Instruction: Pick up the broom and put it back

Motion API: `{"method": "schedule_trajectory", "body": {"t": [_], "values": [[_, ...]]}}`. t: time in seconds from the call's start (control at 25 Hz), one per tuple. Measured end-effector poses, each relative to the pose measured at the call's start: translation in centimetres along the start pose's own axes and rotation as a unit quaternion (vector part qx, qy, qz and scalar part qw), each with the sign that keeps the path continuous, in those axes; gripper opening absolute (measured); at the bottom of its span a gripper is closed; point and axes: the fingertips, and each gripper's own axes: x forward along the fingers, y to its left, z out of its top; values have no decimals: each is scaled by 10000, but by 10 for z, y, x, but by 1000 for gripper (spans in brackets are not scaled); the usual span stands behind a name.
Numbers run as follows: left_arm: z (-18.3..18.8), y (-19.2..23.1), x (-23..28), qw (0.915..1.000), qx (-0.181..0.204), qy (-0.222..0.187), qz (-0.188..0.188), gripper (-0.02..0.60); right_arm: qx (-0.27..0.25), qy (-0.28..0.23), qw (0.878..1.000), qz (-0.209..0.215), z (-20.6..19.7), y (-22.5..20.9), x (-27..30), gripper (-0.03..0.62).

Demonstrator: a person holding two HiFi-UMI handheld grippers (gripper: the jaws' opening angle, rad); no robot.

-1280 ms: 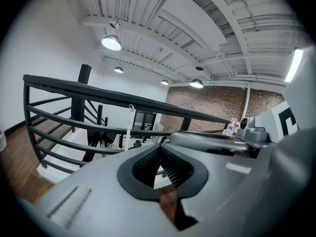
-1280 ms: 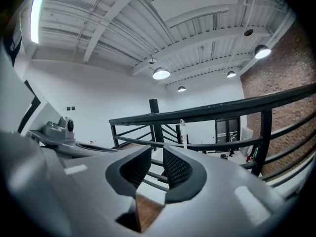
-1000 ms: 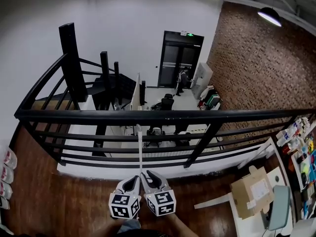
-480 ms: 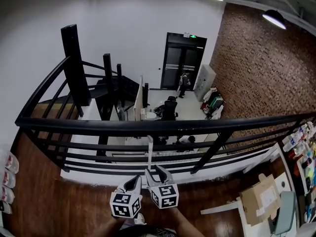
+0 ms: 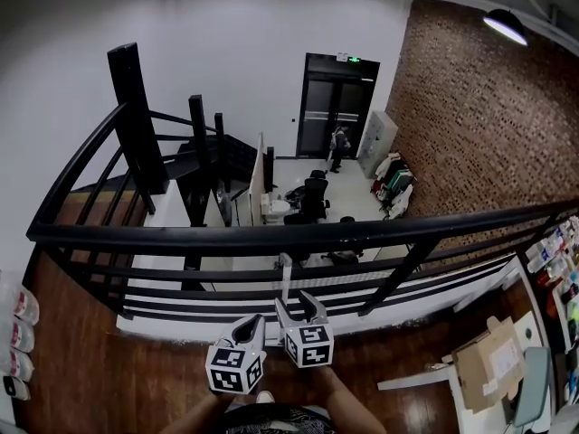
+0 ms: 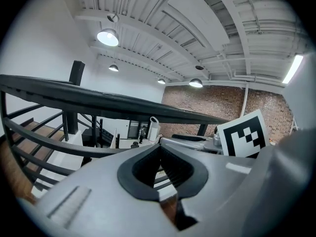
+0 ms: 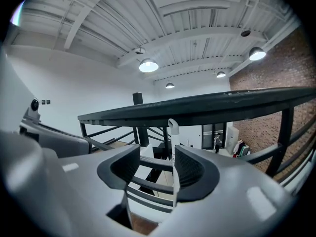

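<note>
The broom shows only as a thin white handle (image 5: 285, 277) standing upright against the black railing (image 5: 271, 239); its head is hidden. In the right gripper view the handle (image 7: 173, 132), with a hooked top, rises between the jaws, close along the right-hand jaw. My right gripper (image 5: 299, 303) has its jaws opening, and the pads do not press on the handle. My left gripper (image 5: 247, 329) sits just to the left of it, shut with nothing in it. The left gripper view shows its tips (image 6: 159, 145) meeting, with the handle's top (image 6: 154, 126) beyond and the right gripper's marker cube (image 6: 243, 136) alongside.
The railing guards a drop to a lower floor with desks and chairs (image 5: 308, 197). Dark wood floor (image 5: 81, 351) lies on my side. A cardboard box (image 5: 488, 362) sits on a white table at the right, beside shelves of small goods (image 5: 556, 242). Bottles (image 5: 18, 333) line the left edge.
Both grippers have moved closer to the railing and a little to the right. The right gripper's jaws have spread apart from the broom handle. The left gripper stays shut.
</note>
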Motion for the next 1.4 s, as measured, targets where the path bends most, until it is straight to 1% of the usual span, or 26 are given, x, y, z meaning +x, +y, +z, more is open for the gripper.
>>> {"method": "schedule_trajectory", "body": {"t": [0.2,0.36,0.56,0.8,1.0,1.04,1.08,1.16,1.28,1.4], "values": [[6,7,7,10000,45,4,-82,6,-15,97,9998,-171,-4,-12,19,198],[3,14,8,9999,63,61,-65,6,27,224,9993,-284,-11,-23,32,198],[1,27,5,9999,90,118,-28,6,70,266,9988,-398,-11,-33,56,198],[10,32,6,9999,63,95,-60,6,318,418,9974,-489,-16,-45,86,198],[16,31,10,9998,139,81,-127,6,222,563,9961,-642,-20,-52,103,196],[17,32,9,9998,138,78,-124,6,195,586,9958,-681,-21,-53,105,190],[17,34,9,9998,133,80,-114,6,166,600,9954,-730,-23,-55,107,170],[16,38,9,9999,108,89,-84,6,76,596,9948,-826,-24,-57,110,101],[14,43,8,9999,44,101,-48,6,-46,552,9949,-841,-22,-55,108,98],[11,39,7,9999,27,126,-76,6,-69,510,9951,-840,-23,-54,101,98]]}}
